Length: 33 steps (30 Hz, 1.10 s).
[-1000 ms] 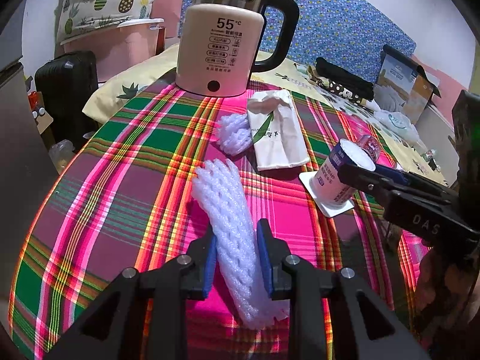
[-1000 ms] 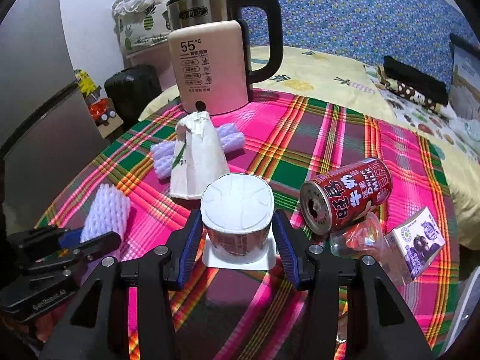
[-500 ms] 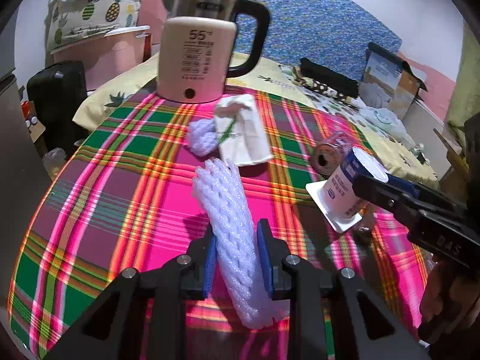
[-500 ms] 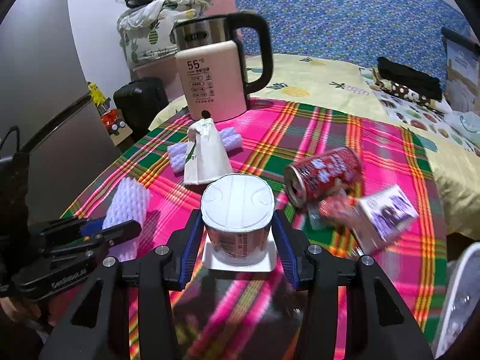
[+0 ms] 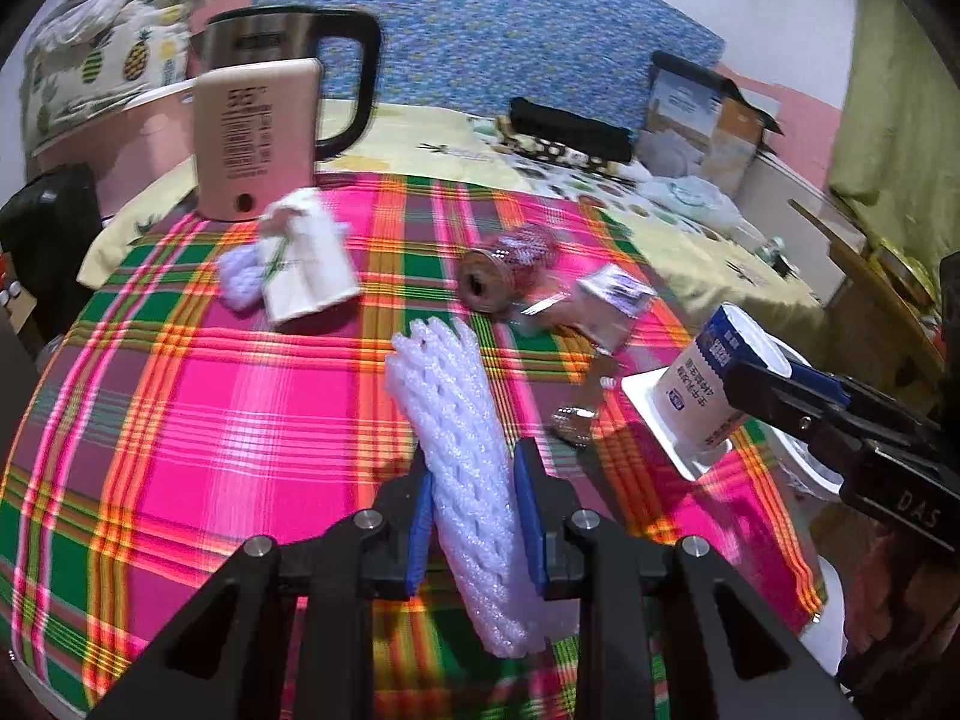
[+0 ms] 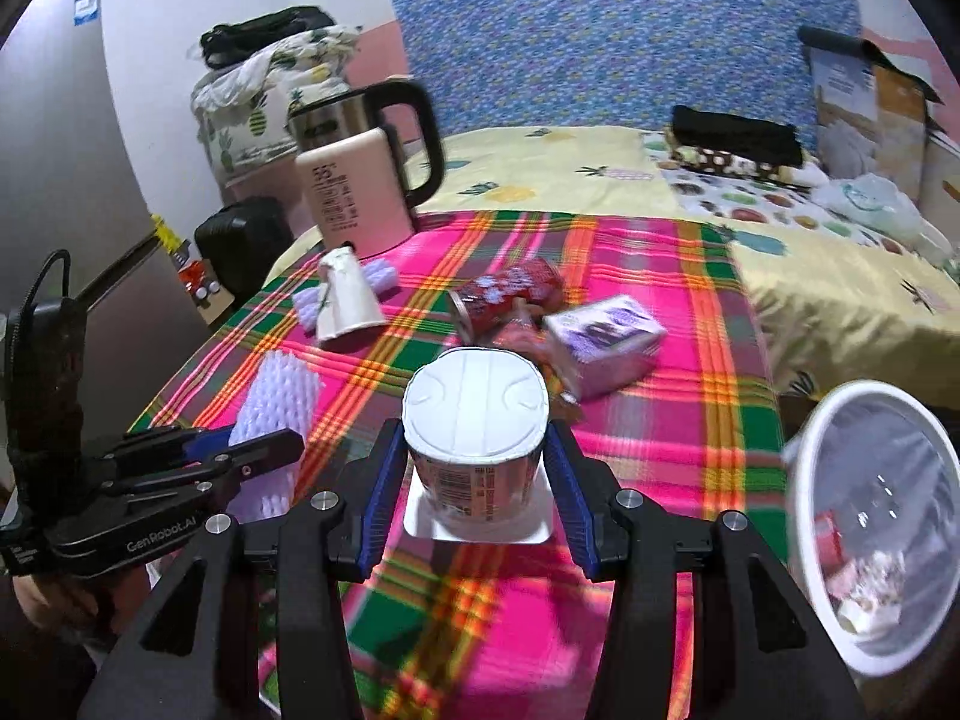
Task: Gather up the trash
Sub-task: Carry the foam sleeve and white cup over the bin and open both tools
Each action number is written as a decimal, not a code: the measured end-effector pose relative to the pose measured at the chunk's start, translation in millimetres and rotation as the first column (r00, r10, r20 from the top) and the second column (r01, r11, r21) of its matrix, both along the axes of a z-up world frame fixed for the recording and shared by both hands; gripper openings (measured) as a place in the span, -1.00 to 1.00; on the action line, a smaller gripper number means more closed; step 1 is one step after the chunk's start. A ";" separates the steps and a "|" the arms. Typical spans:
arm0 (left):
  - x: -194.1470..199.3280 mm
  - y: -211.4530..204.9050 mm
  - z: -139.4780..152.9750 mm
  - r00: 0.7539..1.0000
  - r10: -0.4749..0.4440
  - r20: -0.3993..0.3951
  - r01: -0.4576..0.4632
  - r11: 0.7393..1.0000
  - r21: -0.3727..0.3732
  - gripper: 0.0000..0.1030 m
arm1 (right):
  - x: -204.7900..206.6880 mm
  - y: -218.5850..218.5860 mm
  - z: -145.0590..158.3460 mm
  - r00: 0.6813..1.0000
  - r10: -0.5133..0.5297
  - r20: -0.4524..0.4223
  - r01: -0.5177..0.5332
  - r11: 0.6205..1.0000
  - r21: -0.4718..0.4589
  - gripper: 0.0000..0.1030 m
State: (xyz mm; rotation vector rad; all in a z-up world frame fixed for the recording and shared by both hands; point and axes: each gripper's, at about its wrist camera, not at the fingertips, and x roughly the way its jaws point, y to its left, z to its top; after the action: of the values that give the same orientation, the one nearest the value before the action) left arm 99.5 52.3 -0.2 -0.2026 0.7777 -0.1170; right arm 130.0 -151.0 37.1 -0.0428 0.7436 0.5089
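Observation:
My left gripper (image 5: 471, 507) is shut on a long white foam net sleeve (image 5: 459, 420), held clear above the plaid tablecloth (image 5: 240, 420). My right gripper (image 6: 474, 474) is shut on an upturned white yogurt cup (image 6: 477, 420) with its square lid flange below; the same cup (image 5: 702, 384) shows at the right of the left wrist view. A white bin (image 6: 870, 516) lined with clear plastic stands off the table's right edge, some trash inside. On the cloth lie a red can (image 6: 507, 297), a small purple carton (image 6: 606, 333), a white paper bag (image 6: 345, 300) and a lilac foam net (image 6: 378, 276).
A pink electric kettle (image 5: 258, 132) stands at the table's far left corner. Behind the table is a bed with a yellow sheet (image 6: 570, 174), clothes and cardboard boxes (image 6: 864, 102). A black suitcase (image 6: 240, 240) sits on the floor at left.
Both grippers have lifted and swung right with their loads; the kettle has slid leftward and farther off in both views, and the white bin has come into the right wrist view.

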 end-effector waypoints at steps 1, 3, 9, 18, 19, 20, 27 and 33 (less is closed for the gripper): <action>0.4 -6.8 0.8 1.000 -0.015 0.000 0.015 1.000 0.000 -0.48 | -0.8 -5.8 -0.4 1.000 -0.014 -0.002 0.014 1.000 0.002 -0.06; 1.5 -19.2 2.1 0.999 -0.045 -0.001 0.045 0.999 0.000 -0.48 | -3.8 -16.7 -1.2 0.999 -0.036 -0.002 0.036 0.999 0.005 -0.06; 7.4 -59.9 8.4 0.991 -0.137 0.007 0.137 0.991 0.006 -0.48 | -11.3 -51.1 -1.4 0.993 -0.118 0.004 0.118 0.993 0.013 -0.06; 23.6 -119.4 14.7 0.967 -0.255 0.017 0.255 0.967 0.006 -0.48 | -21.0 -109.1 -4.4 0.965 -0.262 0.007 0.262 0.965 0.024 -0.06; 24.9 -125.0 15.2 0.963 -0.267 0.018 0.267 0.964 0.005 -0.48 | -21.6 -115.8 -4.3 0.961 -0.278 0.008 0.278 0.960 0.025 -0.06; 26.6 -131.1 15.5 0.960 -0.280 0.019 0.280 0.960 0.006 -0.48 | -22.4 -123.2 -4.2 0.955 -0.296 0.010 0.296 0.955 0.025 -0.06; 39.8 -176.1 19.2 0.931 -0.363 0.026 0.363 0.932 0.020 -0.48 | -27.0 -168.8 -5.6 0.912 -0.410 0.013 0.409 0.912 0.041 -0.06; 51.1 -208.9 16.4 0.907 -0.420 0.015 0.420 0.907 0.019 -0.48 | -29.1 -192.6 -11.5 0.884 -0.467 0.002 0.466 0.884 0.047 -0.06</action>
State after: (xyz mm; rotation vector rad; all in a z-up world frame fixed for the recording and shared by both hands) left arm 150.6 -156.6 16.2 -0.0150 0.7947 -0.5216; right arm 100.8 -343.6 25.6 0.1732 0.6992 0.0619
